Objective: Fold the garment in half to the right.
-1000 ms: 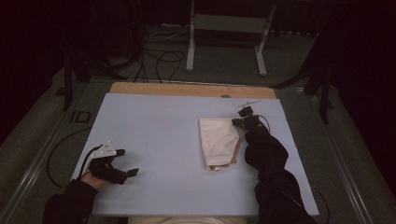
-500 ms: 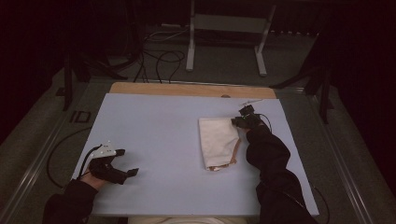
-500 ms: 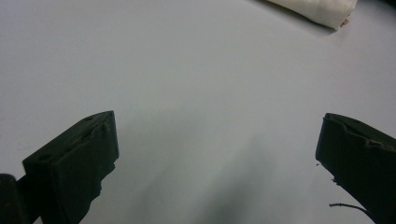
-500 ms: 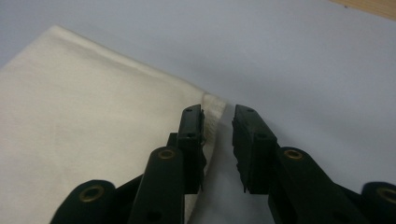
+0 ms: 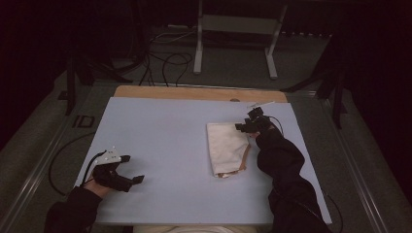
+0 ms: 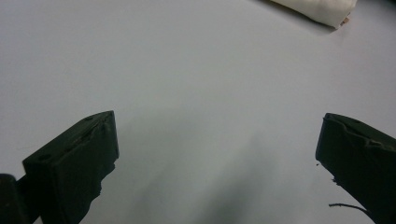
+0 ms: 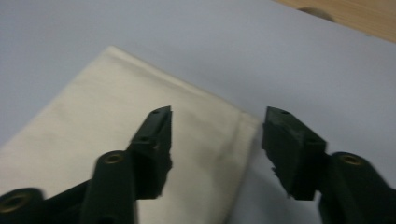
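On the pale blue table [image 5: 160, 145], right of centre, lies a folded cream cloth [image 5: 226, 148], flat, long side running away from the person. Right gripper [image 5: 248, 125] hangs just over the cloth's far right corner; its jaws have just been opening, now apart, nothing pinched between them, cloth corner below the gap. Left gripper [image 5: 127, 168] sits near the table's near left edge, jaws wide apart over bare surface, well apart from the cloth.
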Available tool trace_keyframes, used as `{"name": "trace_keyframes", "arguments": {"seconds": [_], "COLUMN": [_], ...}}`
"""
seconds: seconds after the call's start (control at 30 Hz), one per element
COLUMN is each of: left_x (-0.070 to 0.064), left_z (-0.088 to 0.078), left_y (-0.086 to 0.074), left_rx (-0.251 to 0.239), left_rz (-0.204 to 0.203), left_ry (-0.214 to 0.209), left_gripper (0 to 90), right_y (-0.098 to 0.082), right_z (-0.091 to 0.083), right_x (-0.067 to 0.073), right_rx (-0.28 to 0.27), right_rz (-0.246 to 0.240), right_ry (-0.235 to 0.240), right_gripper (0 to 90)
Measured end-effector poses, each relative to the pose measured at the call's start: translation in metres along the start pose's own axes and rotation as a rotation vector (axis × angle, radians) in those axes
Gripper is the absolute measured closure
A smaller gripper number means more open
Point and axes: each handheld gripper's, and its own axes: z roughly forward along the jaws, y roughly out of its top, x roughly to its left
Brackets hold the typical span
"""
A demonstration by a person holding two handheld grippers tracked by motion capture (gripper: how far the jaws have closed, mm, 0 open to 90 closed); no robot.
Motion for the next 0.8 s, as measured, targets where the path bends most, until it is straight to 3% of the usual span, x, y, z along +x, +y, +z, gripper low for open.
{"name": "trace_keyframes", "arguments": {"seconds": [0.13,0.27,0.43,0.8], "left_x": [0.000,0.000,0.001,0.000], "left_z": [-0.001,0.000,-0.001,-0.002], "left_y": [0.000,0.000,0.000,0.001], "left_rx": [-0.004,-0.004,-0.006,-0.007], "left_rz": [-0.001,-0.001,-0.001,0.004], "left_ry": [-0.004,-0.005,-0.004,-0.002], "left_gripper": [0.0,0.0,0.0,0.0], "right_y": [0.003,0.005,0.009,0.019], "right_z": [-0.001,0.000,0.000,-0.007], "right_x": [0.006,0.011,0.018,0.029], "right_rx": [-0.005,-0.010,-0.003,-0.023], "right_rz": [-0.004,-0.011,-0.025,-0.074], "right_ry": [0.034,0.106,0.135,0.135], "right_gripper": [26.1,12.5,9.6,9.6]}}
